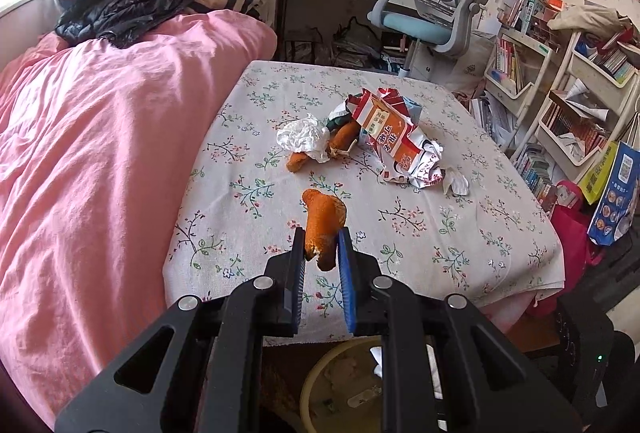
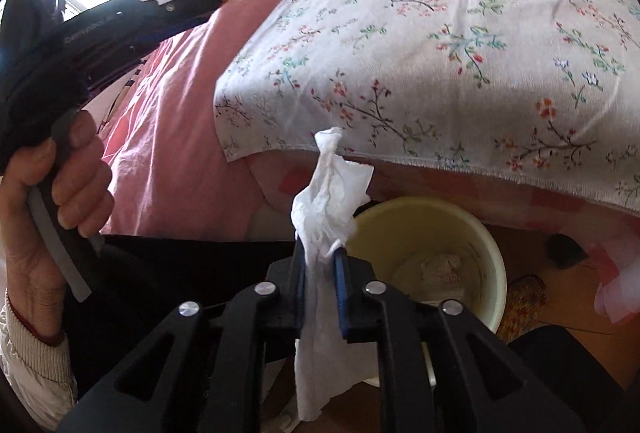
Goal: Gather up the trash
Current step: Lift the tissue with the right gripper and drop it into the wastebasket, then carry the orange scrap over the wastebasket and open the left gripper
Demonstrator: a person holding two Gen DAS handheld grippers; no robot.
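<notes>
Rough matt orange peel [image 1: 322, 229], crumpled soft tissue paper [image 2: 326, 205], woven floral cloth [image 1: 420, 233] (glossy plastic bin [image 2: 490, 245]).

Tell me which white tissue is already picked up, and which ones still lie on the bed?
The tissue clamped in the right gripper, near the yellow bin. The others, one against the peels and one beside the torn wrapper, lie on the floral cloth.
</notes>
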